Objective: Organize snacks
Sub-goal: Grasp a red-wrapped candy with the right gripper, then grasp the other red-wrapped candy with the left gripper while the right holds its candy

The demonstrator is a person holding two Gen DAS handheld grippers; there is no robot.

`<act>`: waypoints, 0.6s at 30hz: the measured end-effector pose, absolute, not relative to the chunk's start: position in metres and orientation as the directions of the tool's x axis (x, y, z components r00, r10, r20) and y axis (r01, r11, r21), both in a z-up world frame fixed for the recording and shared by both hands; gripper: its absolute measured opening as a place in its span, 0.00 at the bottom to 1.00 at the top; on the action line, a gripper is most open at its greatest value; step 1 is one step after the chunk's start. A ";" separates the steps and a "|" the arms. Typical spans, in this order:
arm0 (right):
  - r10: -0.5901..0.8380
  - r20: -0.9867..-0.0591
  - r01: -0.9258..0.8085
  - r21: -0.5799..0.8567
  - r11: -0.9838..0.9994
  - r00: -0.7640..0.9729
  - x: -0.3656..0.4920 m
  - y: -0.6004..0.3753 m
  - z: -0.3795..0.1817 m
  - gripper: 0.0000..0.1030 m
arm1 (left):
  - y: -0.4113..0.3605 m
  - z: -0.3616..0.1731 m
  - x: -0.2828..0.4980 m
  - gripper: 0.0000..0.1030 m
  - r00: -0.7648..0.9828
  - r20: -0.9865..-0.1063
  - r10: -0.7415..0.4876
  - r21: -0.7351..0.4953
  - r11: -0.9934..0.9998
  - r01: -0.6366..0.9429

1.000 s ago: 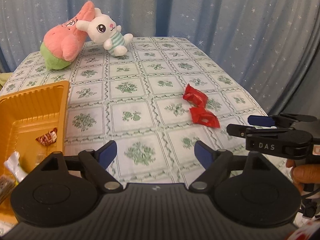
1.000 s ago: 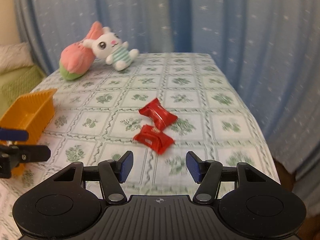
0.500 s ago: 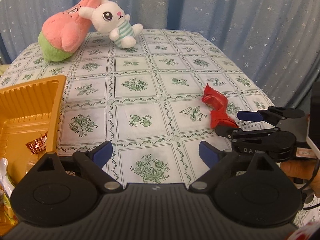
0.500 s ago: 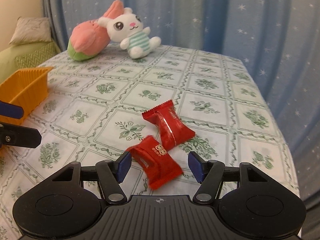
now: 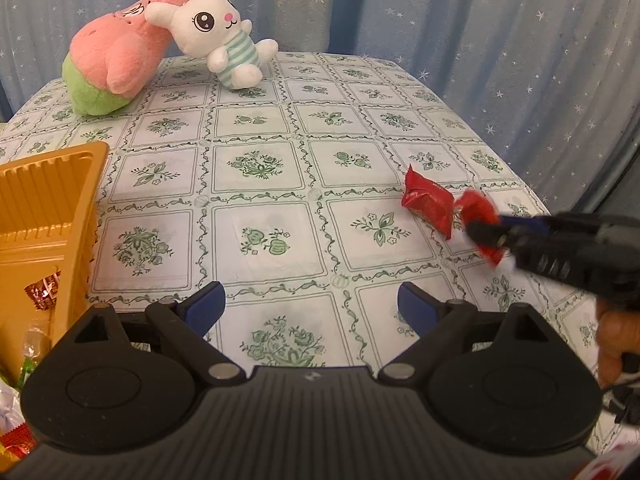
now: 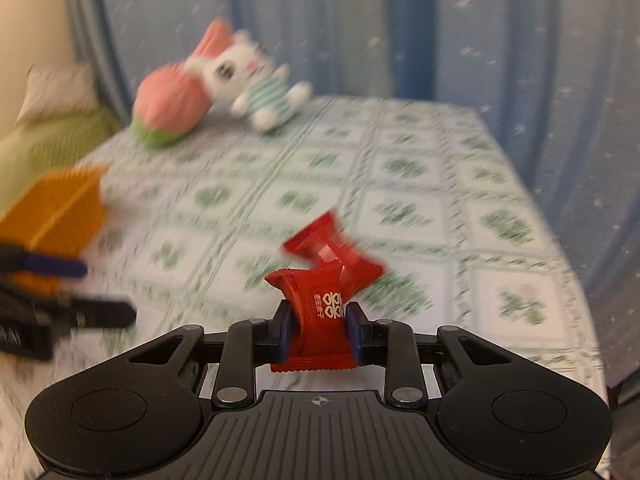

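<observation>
My right gripper is shut on a red candy packet with white print, held just above the tablecloth; it also shows in the left wrist view, blurred. A second red candy packet lies on the cloth just beyond it, and shows in the left wrist view. My left gripper is open and empty over the table's near side. An orange tray at the left holds several wrapped snacks.
A pink and green plush and a white bunny plush lie at the table's far end. The table's right edge drops off beside blue star-print curtains. A green bed with a pillow stands at the left.
My right gripper moved forward and closed on the nearer red candy packet, lifting it. The left gripper shifted slightly and stayed open.
</observation>
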State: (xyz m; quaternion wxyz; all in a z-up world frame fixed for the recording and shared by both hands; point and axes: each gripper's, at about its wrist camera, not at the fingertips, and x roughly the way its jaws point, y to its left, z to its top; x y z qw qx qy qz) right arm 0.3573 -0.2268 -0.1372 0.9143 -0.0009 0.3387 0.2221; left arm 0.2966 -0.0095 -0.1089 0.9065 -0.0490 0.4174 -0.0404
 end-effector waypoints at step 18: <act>0.483 -0.708 -0.537 0.172 0.826 0.516 0.388 -0.198 -0.155 0.28 | 0.005 -0.116 0.307 0.89 0.665 -0.739 -0.108 -0.158 0.987 -0.015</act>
